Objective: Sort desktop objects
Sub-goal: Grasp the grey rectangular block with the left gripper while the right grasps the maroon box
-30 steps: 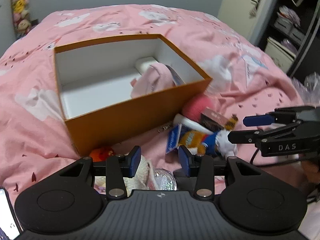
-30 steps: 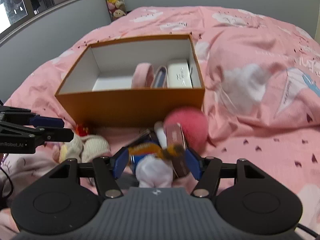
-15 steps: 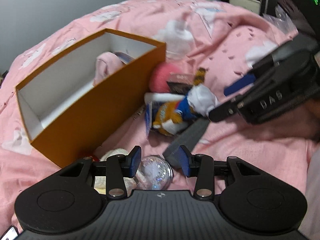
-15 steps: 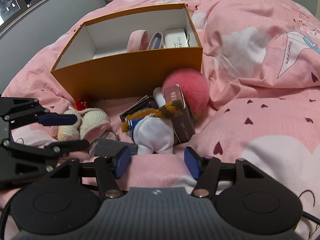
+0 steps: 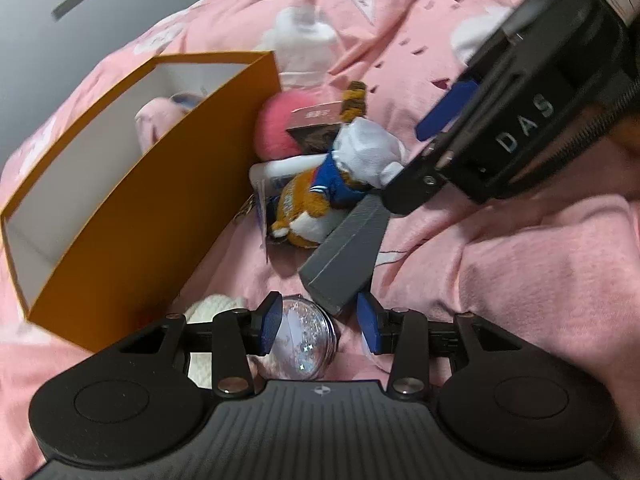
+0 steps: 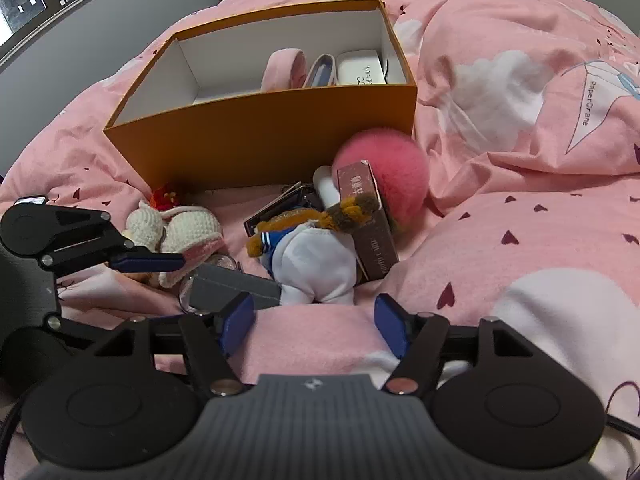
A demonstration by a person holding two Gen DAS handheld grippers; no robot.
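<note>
My left gripper [image 5: 320,326] hangs low over a clear glitter ball [image 5: 304,340]. The ball lies between its fingers against the left pad, and the right pad stands apart from it. A corner of a grey box [image 5: 348,252] also reaches between them. My right gripper [image 6: 316,322] is opening over bare pink bedding. A plush toy [image 6: 312,256] in a blue sailor top lies just beyond its fingertips, beside a brown carton [image 6: 372,236] and a pink pompom [image 6: 384,160]. The orange box [image 6: 260,140] behind holds a pink pouch and a white case.
White crocheted pieces [image 6: 180,228] and a small red item [image 6: 166,196] lie left of the plush toy, at the foot of the box. My left gripper [image 6: 180,288] comes in from the left there. Rumpled pink bedding [image 6: 520,240] rises on the right.
My left gripper has rolled and sunk towards the glitter ball. The plush toy, between my right fingers a second ago, now lies beyond them. The right jaws stand wider.
</note>
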